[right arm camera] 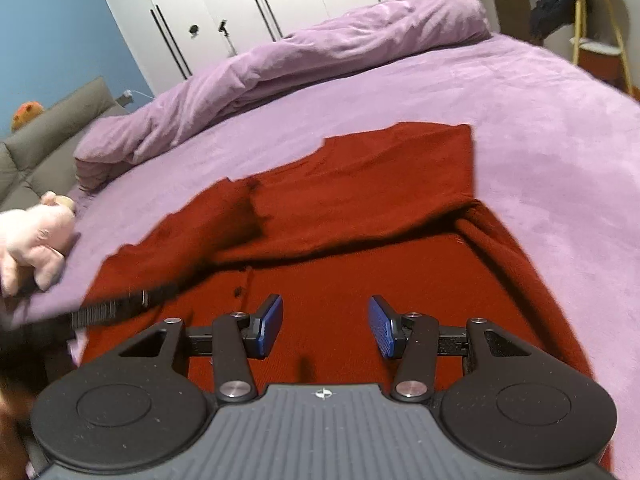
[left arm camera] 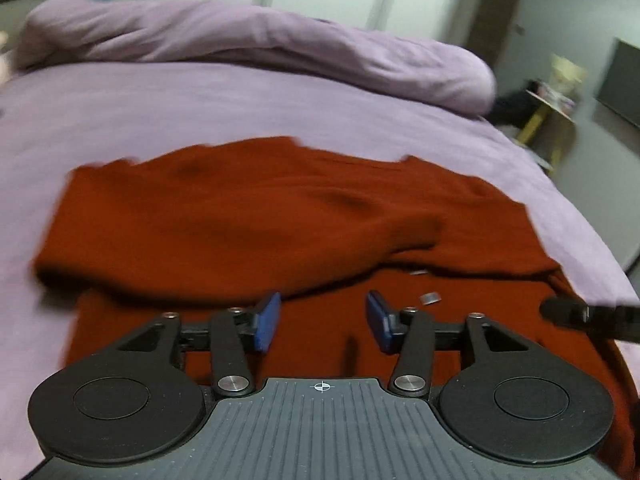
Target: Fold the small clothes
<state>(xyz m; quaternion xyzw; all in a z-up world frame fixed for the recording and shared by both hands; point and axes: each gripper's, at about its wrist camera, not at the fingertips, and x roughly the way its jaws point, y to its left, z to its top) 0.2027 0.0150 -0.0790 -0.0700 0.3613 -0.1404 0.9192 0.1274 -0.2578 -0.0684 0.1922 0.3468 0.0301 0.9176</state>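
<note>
Red garment (left arm camera: 256, 216) lies partly folded on the purple bed (left arm camera: 200, 96); left tool (left arm camera: 323, 322) hovers over it, gaping and empty. Right view: right tool (right arm camera: 325, 326) likewise gapes above the garment, probably ready to pinch the next fold

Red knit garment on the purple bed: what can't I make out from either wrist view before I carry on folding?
- Red knit garment: its near hem is hidden in both views by the gripper bodies.
- Left wrist view: motion blur smears its far edge, so collar and sleeves can't be told apart.
- Small pale tags on the cloth: too small and blurred to identify.
- Right wrist view: a dark blurred bar covers the garment's left edge.
</note>
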